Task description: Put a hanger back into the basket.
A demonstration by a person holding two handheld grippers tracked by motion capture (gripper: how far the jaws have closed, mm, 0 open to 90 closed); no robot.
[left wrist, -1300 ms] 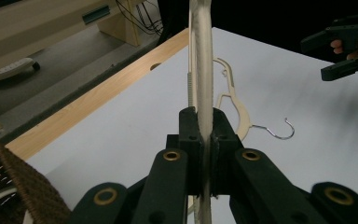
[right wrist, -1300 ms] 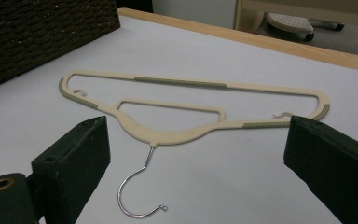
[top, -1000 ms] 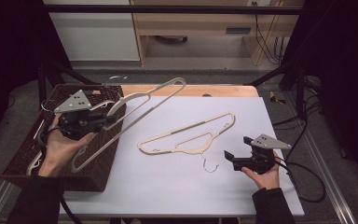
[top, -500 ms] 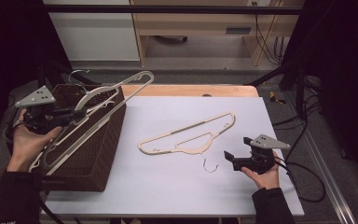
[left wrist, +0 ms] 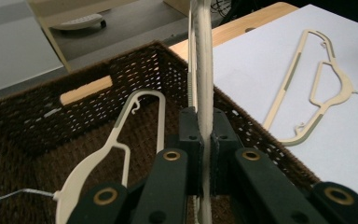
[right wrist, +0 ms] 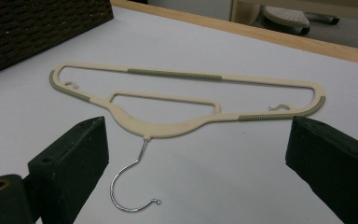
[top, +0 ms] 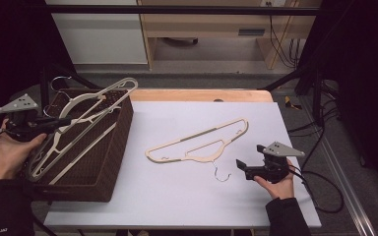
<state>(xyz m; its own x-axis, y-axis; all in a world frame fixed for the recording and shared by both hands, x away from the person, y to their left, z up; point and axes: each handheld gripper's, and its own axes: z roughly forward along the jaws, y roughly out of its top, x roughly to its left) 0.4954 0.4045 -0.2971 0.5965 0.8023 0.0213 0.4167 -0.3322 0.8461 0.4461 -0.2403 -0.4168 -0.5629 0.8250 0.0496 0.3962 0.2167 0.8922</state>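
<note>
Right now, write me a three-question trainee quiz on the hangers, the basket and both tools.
1. True or false: the left tool is shut on a cream hanger over the brown wicker basket.
2. Where does the other hanger lie?
A. inside the basket
B. flat on the white table
C. in the right tool
3. Fill in: the jaws of the right tool stand ____, with the hanger's metal hook on the table between them.

Key:
1. True; its pads pinch the hanger's bar.
2. B
3. open; they touch nothing.
</note>
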